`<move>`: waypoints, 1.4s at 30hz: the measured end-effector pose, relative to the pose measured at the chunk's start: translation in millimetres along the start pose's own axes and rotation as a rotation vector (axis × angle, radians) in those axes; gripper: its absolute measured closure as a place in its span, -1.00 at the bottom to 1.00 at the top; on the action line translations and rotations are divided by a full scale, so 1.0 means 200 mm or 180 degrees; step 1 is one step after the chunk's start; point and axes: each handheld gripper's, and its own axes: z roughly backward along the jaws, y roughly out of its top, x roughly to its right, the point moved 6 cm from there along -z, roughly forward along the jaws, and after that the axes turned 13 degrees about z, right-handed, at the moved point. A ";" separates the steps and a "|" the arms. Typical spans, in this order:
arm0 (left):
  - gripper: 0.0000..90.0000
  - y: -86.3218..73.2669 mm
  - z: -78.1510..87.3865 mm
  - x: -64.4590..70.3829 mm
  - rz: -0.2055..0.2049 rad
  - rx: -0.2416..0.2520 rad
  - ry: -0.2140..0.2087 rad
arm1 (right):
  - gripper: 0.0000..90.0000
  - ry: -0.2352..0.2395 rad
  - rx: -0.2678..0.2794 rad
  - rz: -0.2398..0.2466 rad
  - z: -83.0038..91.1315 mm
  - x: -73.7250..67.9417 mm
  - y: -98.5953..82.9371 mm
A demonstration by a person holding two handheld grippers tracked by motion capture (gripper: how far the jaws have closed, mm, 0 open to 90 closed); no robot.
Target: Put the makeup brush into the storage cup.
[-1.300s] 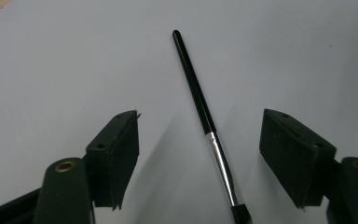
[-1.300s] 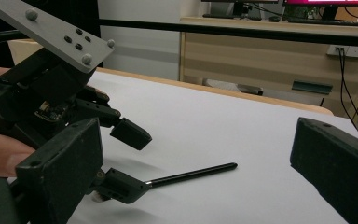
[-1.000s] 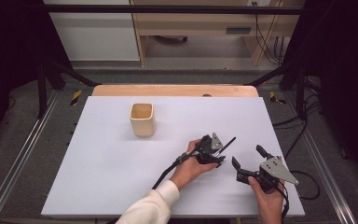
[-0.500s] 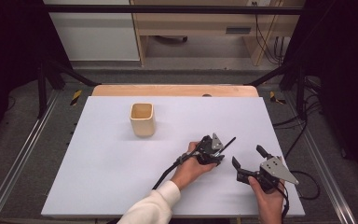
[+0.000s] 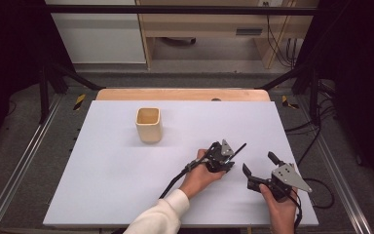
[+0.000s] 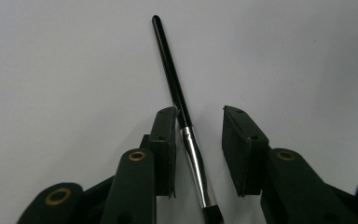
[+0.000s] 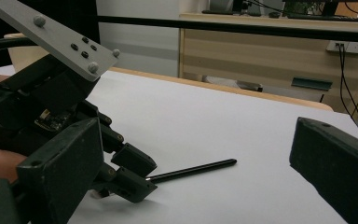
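A thin brush with a black handle and silver ferrule (image 6: 177, 98) lies flat on the white tabletop (image 5: 102, 170). My left gripper (image 6: 199, 112) is lowered over it, jaws open on either side, and the left jaw touches the handle. In the high view the left gripper (image 5: 230, 158) sits right of centre, with the brush handle (image 5: 239, 147) sticking out beyond it. My right gripper (image 5: 258, 162) is held just to its right, jaws wide open and empty. The right gripper view looks past its own jaws (image 7: 196, 135) at the left gripper (image 7: 130, 172) and the brush (image 7: 191, 171).
A small beige square cup (image 5: 149, 125) stands upright on the table, up and left of the grippers. A wooden strip (image 5: 182, 94) runs along the table's far edge. Cables (image 5: 316, 187) trail off the right edge.
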 end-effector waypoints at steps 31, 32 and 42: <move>0.87 0.04 0.12 -0.04 -0.0108 0.0044 0.0071 | -0.93 0.0002 -0.0022 0.0022 0.00 -0.01 0.00; 0.87 0.04 0.14 -0.05 -0.0114 0.0054 0.0078 | -0.93 0.0006 -0.0020 0.0032 0.00 -0.01 0.00; 0.88 0.03 0.25 -0.10 -0.0147 0.0063 0.0083 | -0.93 0.0033 -0.0032 0.0066 -0.01 -0.03 0.00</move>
